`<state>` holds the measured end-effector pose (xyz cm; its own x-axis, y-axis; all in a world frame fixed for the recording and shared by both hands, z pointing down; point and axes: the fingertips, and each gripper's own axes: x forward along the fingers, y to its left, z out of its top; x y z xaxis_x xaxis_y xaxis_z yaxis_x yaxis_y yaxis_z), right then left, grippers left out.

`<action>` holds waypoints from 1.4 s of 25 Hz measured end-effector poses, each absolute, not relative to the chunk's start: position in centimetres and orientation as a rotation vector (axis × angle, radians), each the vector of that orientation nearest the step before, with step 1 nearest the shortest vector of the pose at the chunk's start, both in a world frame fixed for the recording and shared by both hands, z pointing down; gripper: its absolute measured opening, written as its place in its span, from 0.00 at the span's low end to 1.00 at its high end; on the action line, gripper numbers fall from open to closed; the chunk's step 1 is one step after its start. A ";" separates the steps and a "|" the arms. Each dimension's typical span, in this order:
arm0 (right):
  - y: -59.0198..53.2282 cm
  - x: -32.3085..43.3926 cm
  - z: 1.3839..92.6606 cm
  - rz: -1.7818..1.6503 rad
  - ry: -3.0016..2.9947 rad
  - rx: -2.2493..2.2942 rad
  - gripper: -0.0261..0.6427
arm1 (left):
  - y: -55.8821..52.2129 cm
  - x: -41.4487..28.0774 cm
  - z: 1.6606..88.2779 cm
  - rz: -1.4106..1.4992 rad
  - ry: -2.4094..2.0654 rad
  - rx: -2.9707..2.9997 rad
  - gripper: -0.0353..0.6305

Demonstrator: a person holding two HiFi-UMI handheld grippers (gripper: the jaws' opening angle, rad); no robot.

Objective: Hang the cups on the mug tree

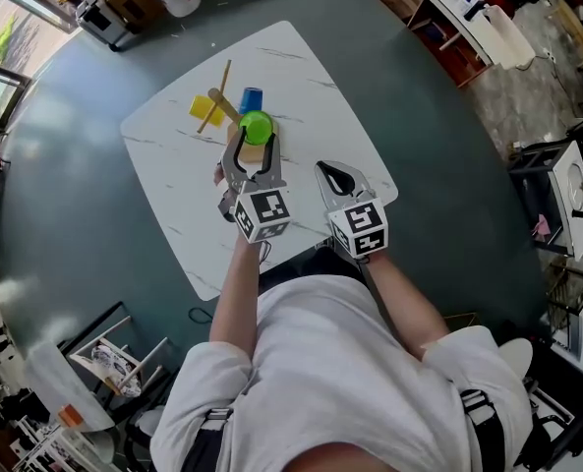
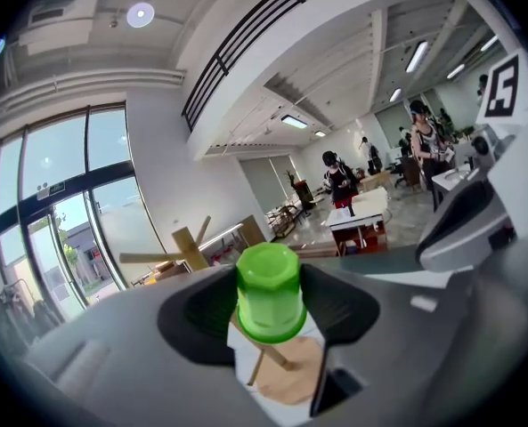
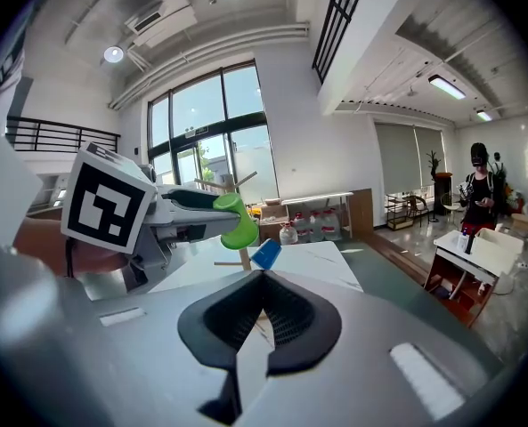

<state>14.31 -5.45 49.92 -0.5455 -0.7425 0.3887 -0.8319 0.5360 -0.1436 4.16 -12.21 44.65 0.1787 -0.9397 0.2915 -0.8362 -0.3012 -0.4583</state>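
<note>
Carrying the green cup (image 1: pixel 256 126) pinched in your left hand-held gripper (image 1: pixel 256 146) (right hand-held gripper (image 1: pixel 336 177) closed, empty), you probably hook a mug tree (image 1: pixel 220 88) peg next.

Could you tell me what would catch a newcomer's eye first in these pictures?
The bright green cup gripped in the left tool, at the wooden mug tree on the white table. Then the yellow cup and blue cup by the tree's pegs, and the right tool, shut and empty, nearer the person.

Left tongs (image 1: pixel 256 136) hold green cup (image 1: pixel 256 124) beside mug tree (image 1: pixel 219 96)
</note>
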 end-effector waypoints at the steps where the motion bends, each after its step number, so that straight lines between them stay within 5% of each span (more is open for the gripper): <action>1: -5.5 14.3 49.9 0.455 -2.498 1.313 0.04 | -12.4 4.1 44.8 -0.805 1.724 -2.244 0.39; 35: -6.8 12.9 48.3 0.425 -2.568 1.230 0.04 | -10.6 3.2 46.0 -0.779 1.903 -2.398 0.41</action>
<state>12.93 -6.77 48.35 -0.6069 -0.7109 0.3555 -0.7875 0.5984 -0.1478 3.20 -10.64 46.01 0.1527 -0.9105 0.3843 -0.9187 -0.2741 -0.2843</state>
